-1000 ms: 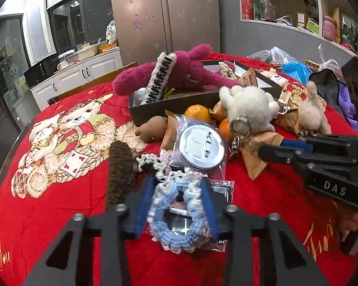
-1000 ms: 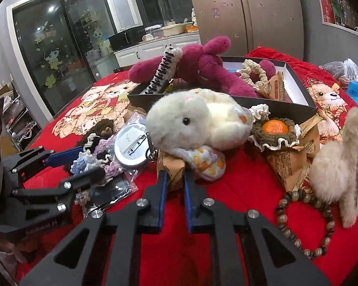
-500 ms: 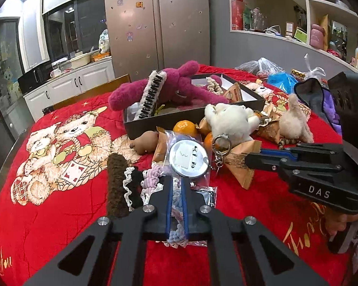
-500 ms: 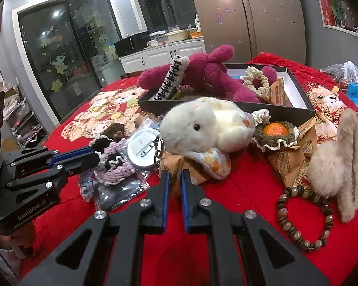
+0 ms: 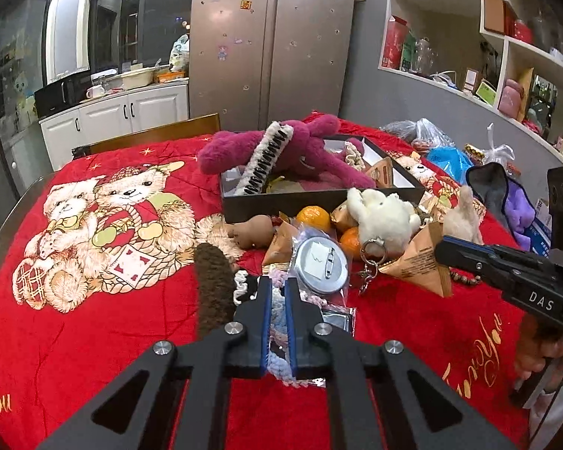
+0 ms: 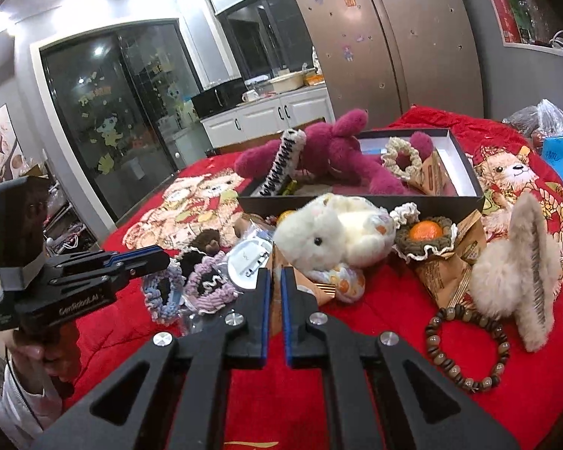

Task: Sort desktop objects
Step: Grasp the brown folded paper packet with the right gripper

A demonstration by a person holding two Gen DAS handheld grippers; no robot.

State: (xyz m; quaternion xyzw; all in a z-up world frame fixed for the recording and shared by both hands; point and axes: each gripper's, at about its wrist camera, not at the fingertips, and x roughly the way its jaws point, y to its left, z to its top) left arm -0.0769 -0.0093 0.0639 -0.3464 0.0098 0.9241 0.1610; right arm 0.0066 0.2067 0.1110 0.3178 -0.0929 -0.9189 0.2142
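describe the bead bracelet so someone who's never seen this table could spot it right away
Start at the black box holding the magenta plush toy, then come toward the near right of the red tablecloth. The bead bracelet lies flat there, beside the beige fluffy hair clip. It is the only ring of hard brown beads; the other loops are crocheted yarn.

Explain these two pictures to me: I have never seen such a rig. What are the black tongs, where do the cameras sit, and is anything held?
A person holds a two-finger hand gripper in each hand, and a fisheye camera on each looks along its fingers. The left gripper has just been closing on a blue crocheted scrunchie. The right gripper looks shut on the edge of a brown paper packet. On the red blanket lie a white plush rabbit, oranges, a round badge and a bead bracelet. The black box holds a magenta plush toy.
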